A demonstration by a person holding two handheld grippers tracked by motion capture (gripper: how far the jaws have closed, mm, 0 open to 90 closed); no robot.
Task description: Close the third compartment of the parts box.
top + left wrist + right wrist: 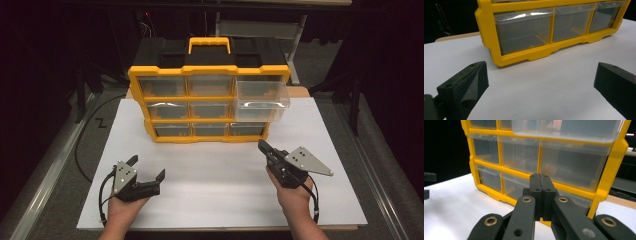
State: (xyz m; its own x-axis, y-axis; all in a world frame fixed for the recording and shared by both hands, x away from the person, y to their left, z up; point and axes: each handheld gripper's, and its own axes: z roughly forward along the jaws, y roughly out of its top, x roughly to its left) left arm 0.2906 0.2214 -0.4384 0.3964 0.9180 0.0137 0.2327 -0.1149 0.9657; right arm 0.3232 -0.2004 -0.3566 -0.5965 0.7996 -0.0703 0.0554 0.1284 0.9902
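Observation:
A yellow-framed organiser (209, 102) with clear drawers stands upright at the back of the white board (225, 185). Its top right drawer (262, 96) is pulled out toward me; the others sit flush. My left gripper (148, 169) rests low at the near left, jaws spread wide with nothing between them; in the left gripper view its black pads (466, 85) frame the organiser's bottom row (524, 33). My right gripper (262, 146) is held above the board at the near right, shut and empty, its tip pointing at the organiser's lower right drawers (571, 167).
The organiser has a yellow carry handle (209, 46) on a black top. A black cable (82, 145) loops over the grey table to the left of the board. Bare board lies between the grippers and the organiser.

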